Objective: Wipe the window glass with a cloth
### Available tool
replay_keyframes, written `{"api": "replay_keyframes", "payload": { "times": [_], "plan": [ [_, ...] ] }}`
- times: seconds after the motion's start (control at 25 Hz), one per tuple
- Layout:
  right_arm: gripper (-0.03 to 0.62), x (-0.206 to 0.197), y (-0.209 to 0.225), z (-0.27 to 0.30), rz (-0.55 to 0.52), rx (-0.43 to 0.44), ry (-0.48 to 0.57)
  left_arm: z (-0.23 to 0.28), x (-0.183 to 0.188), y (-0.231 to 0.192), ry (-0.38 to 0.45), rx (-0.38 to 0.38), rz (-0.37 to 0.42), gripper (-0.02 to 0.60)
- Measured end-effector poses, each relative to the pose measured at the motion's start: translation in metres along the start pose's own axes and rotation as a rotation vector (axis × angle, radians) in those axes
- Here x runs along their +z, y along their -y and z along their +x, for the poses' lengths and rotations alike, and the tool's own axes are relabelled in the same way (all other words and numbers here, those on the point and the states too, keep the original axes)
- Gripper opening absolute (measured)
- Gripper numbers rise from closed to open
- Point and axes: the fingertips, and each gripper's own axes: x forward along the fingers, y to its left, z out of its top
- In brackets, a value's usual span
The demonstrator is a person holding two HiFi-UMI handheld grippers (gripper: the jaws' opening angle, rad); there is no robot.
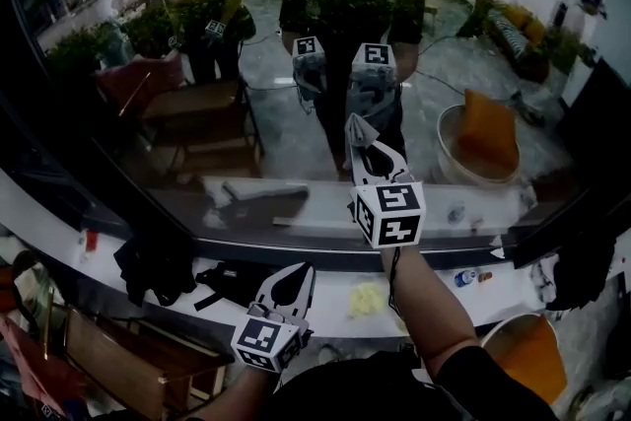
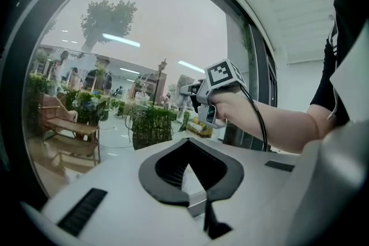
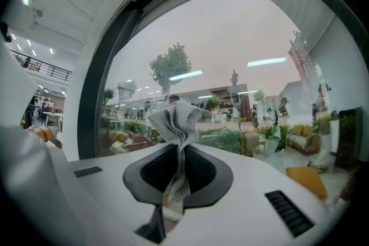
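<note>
The right tongs (image 1: 367, 148) are held up in front of the window glass (image 1: 246, 113) and they pinch a grey ribbed cloth (image 3: 174, 121). Its bunched end stands out past the tips toward the glass, but I cannot tell if it touches the glass. The left tongs (image 1: 288, 289) are lower and further back from the glass, over the white ledge (image 1: 59, 217) under it, pressed together with nothing between them.
</note>
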Motion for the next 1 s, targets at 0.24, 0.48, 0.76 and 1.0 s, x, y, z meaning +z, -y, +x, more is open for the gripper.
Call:
{"api": "replay_keyframes", "payload": {
  "times": [0.24,0.48,0.76,1.0],
  "plan": [
    [0.044,0.001,-0.002,0.002,-0.009,0.006,0.004,0.001,-0.001,0.001,-0.006,0.000,0.000,0.008],
    [0.044,0.002,0.010,-0.006,0.004,-0.018,0.013,0.003,0.000,0.004,-0.007,-0.017,0.009,0.008],
    [0.044,0.002,0.061,-0.030,0.026,-0.082,0.018,0.021,-0.003,0.033,-0.015,-0.054,0.014,0.008],
    [0.044,-0.001,0.098,-0.050,0.022,-0.120,0.017,0.039,-0.002,0.059,-0.021,-0.086,0.025,0.008]
  ]
}}
